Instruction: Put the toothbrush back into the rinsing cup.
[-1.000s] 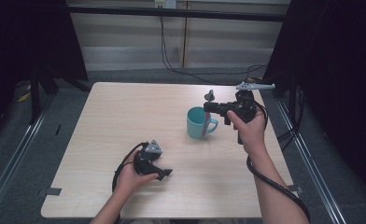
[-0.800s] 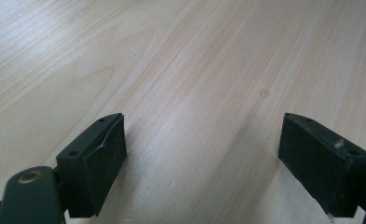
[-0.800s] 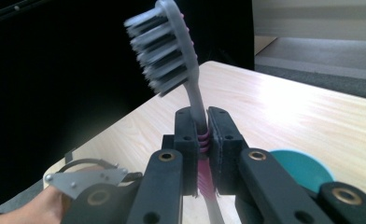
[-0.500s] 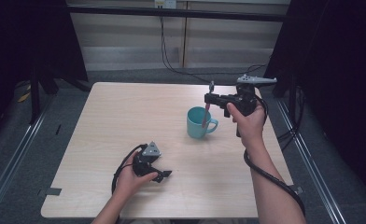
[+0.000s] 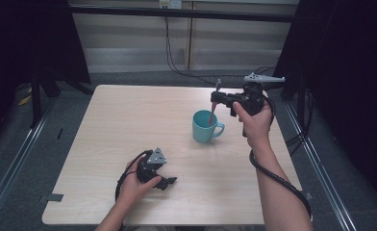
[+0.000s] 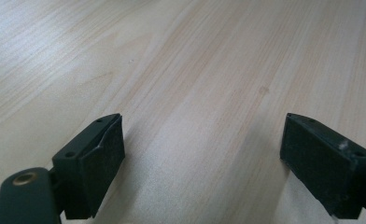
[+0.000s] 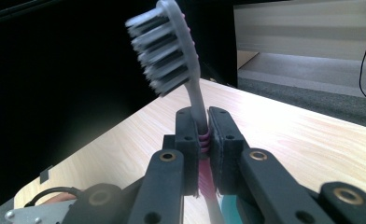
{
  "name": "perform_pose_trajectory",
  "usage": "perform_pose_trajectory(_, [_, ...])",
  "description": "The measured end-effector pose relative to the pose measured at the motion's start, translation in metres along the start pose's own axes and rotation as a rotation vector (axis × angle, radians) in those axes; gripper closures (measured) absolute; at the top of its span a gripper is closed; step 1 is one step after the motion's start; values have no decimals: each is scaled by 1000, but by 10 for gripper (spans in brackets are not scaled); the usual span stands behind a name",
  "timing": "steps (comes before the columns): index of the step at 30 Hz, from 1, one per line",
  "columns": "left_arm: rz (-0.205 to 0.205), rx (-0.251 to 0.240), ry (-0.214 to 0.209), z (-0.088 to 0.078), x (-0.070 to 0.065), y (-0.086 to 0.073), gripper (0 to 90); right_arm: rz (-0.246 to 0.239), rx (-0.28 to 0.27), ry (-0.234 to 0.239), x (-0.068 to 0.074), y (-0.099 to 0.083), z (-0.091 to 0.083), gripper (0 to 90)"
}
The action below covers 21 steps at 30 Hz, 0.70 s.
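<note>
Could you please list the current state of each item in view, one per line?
Grey-and-pink plastic toothbrush: clamped upright in the right tool, bristles up, lower end in the mug.
Teal ceramic mug: upright on the table, handle towards the right hand.
Right tool: shut on the toothbrush, held above the mug.
Left tool: jaws wide apart, just been opening, nothing between them.

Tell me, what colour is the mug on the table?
The mug is teal, clearest in the high view.
</note>
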State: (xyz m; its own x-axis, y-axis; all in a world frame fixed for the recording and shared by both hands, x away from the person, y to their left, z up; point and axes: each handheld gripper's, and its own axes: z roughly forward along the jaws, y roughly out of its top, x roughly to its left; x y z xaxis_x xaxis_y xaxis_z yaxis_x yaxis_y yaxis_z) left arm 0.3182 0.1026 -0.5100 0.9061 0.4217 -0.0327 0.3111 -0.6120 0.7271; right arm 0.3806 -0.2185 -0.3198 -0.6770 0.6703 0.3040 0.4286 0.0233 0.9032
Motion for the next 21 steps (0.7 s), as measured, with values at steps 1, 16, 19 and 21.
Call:
perform_pose_trajectory(1, [1,0,0,0,0,0,132,-1,-4,-1,0,0,1,835])
perform_pose_trajectory(16, [-4,-3,6,0,0,0,133,6,-27,-33,-6,4,7,834])
perform_pose_trajectory(19, [-5,-3,11,0,0,0,136,10,-30,-39,-8,4,8,834])
perform_pose_trajectory(21, [-5,-4,11,0,0,0,137,11,-24,-41,-10,5,8,834])
